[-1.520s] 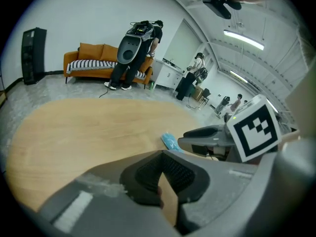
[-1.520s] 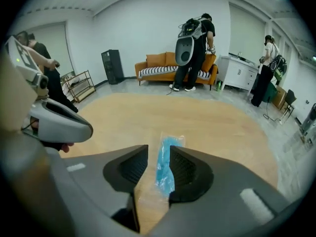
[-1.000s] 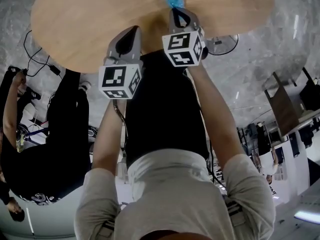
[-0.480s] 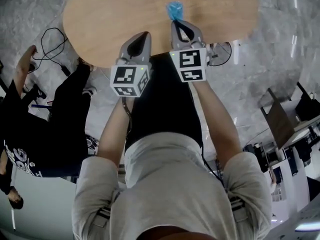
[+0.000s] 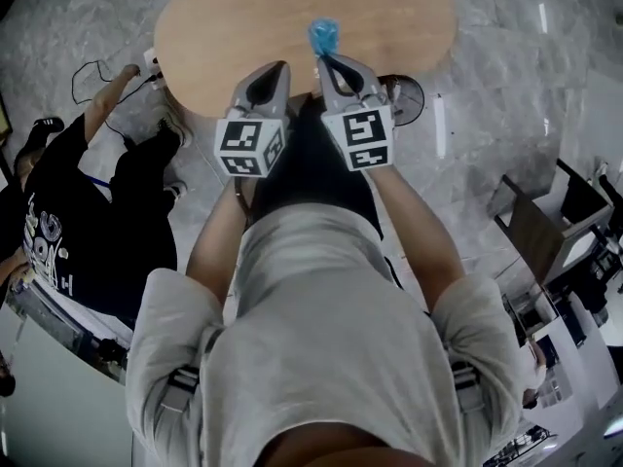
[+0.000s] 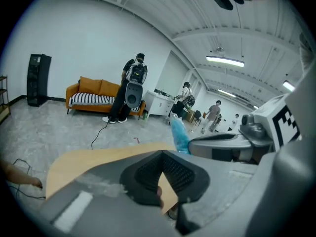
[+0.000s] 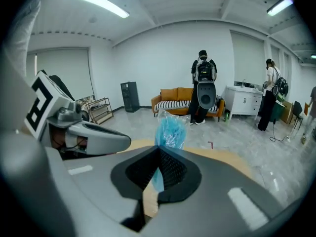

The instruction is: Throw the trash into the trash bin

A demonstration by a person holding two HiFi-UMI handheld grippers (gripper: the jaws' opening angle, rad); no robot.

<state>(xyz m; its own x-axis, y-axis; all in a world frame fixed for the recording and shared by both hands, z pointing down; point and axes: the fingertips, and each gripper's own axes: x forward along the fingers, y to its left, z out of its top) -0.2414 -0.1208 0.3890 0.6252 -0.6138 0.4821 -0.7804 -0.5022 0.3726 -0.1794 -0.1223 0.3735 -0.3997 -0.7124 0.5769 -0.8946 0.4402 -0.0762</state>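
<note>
Right claw [image 5: 322,59]: clenched on a crumpled blue plastic bag [image 5: 323,35]. In the right gripper view we see the pads [image 7: 170,169] pinching the bag's lower end. The rest of the bag puffs up just past the tips and touches nothing else.

Left claw [image 5: 280,66]: just beside the right claw, on its left, and roughly level with it. It is clenched on nothing. In the left gripper view its pads meet at the tips, and only wood shows through the slit beneath them.

An oval wooden counter [image 5: 224,27] lies below and ahead of both claws.

We note a person in dark clothes [image 5: 88,232] to the left of the left claw, one hand down by cables [image 5: 88,71] on the grey stone floor [image 5: 506,86]. Far ahead of the claws, past the counter, stands an orange sofa [image 7: 173,98], with a person wearing a backpack [image 7: 203,83] standing in front of it.
</note>
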